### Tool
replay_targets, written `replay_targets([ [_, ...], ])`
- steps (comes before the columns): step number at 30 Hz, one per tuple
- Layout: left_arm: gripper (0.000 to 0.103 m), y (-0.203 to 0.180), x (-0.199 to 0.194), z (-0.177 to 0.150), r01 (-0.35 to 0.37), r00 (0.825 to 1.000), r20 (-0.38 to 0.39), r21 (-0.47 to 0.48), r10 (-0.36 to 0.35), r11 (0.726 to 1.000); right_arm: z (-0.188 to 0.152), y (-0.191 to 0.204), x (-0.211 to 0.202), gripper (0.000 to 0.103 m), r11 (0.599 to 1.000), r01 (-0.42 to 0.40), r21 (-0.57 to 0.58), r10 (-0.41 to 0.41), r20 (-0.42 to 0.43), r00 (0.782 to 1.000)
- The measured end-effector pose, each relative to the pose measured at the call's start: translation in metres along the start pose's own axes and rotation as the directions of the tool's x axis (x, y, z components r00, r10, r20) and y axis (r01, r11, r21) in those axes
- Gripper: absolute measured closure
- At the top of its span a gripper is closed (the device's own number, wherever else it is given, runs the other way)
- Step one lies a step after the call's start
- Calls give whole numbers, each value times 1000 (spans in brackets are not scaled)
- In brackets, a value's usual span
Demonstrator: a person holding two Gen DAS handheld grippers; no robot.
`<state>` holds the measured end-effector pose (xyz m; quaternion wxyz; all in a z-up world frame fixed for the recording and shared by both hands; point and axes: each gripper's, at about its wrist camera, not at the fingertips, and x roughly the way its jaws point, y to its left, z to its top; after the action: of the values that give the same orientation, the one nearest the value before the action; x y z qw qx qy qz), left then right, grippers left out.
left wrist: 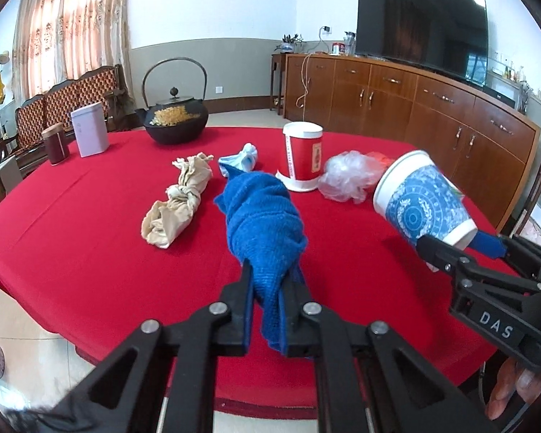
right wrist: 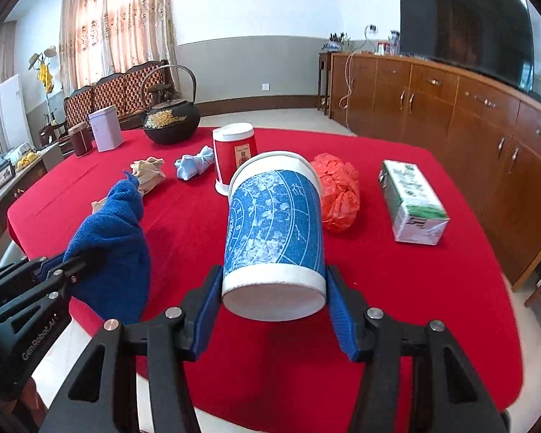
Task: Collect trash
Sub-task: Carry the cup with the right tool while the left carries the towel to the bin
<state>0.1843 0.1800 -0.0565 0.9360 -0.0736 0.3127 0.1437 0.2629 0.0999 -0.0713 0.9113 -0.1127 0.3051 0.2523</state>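
Blue cloth (left wrist: 267, 223) clamped in my left gripper (left wrist: 268, 288), hiding its fingertips; right gripper (right wrist: 274, 288) grips paper cup (right wrist: 274, 227), mouth unseen.

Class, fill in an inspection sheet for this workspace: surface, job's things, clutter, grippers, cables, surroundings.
Surface: red tablecloth over the table.
Job's things: blue-patterned paper cup, blue towel, beige crumpled cloth, orange plastic bag, green-white carton, light blue wad.
Clutter: black iron teapot, red-white canister, white tin.
Grippers: left gripper clamps the towel; right gripper clamps the cup.
Cables: cord hanging on the wooden sideboard.
Surroundings: television, curtains.
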Motion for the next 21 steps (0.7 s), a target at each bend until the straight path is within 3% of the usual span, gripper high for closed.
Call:
replay_targets([
  [21,91,-56,-42,-4,81,996,37,61,-84,995,-21,-40,-89,46,994,105,18,-106,84,991],
])
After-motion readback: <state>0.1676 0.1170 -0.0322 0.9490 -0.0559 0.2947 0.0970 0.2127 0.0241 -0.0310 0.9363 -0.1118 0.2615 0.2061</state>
